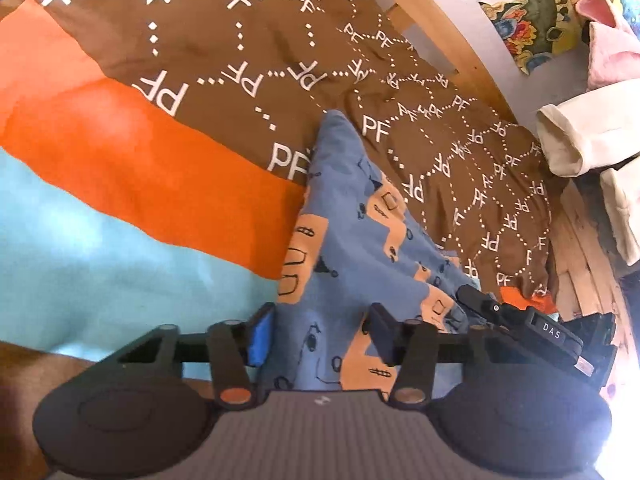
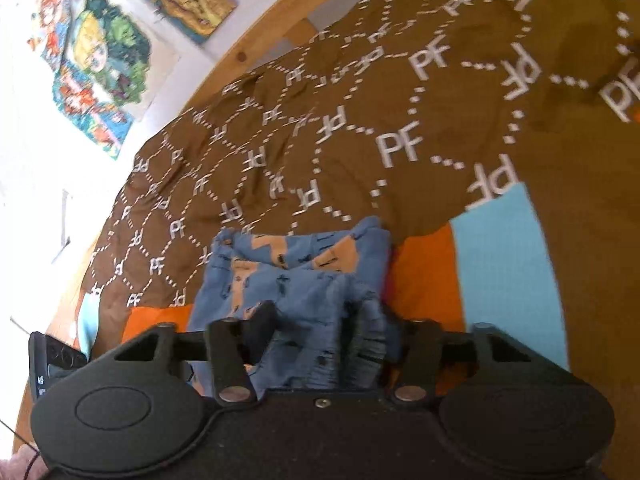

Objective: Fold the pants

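Pants [image 1: 340, 240], blue with tan patches, lay on the brown PF-lettered duvet [image 1: 224, 40], rising between the wide-set fingers of the left gripper [image 1: 320, 332]. Right wrist view: right gripper [image 2: 316, 328] likewise spread, bunched pants [image 2: 296, 280] between its fingers.

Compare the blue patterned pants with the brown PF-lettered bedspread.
The blue patterned pants carry tan patches with black drawings; the brown PF-lettered bedspread carries white letters and dotted lines. The pants are bunched between both grippers' fingers; the bedspread lies spread beneath. Both are soft cloth.
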`<state>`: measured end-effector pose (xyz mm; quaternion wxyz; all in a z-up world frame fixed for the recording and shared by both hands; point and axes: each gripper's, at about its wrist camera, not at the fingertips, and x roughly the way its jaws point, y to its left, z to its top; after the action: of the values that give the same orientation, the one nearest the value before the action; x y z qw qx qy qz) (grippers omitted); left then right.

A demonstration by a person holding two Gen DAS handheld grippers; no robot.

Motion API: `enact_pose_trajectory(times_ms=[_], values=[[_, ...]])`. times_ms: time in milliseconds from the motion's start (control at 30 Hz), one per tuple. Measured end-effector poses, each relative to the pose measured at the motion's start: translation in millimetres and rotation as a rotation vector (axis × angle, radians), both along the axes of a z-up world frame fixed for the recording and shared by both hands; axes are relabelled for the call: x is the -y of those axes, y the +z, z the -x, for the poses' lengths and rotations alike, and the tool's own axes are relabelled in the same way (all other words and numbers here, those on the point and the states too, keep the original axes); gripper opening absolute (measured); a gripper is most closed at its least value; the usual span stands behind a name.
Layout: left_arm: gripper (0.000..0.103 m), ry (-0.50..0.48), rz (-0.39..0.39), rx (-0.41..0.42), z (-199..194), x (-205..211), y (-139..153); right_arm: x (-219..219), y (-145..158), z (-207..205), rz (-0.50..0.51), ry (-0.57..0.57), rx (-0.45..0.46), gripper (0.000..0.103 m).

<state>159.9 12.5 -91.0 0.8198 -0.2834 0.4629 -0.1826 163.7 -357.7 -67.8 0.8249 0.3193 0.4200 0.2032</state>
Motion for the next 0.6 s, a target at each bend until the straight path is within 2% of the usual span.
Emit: enact_pose_trajectory(times_ms=[100, 200, 433, 600], values=[[0.038, 0.005, -0.013, -0.006, -1, -2, 0, 1, -1, 2, -0.010, -0.018, -0.008, 0.044], [0.030, 0.003, -0.051, -0.007, 0, -1, 1, -5, 4, 4, 0.041, -0.010, 0.007, 0.044], [0.020, -0.041, -0.148, 0.066, 8, 10, 14, -30, 24, 16, 0.261, 0.016, 0.086, 0.032], [0.018, -0.043, -0.168, 0.100, 12, 12, 22, -52, 40, 33, 0.418, 0.054, 0.194, 0.024]])
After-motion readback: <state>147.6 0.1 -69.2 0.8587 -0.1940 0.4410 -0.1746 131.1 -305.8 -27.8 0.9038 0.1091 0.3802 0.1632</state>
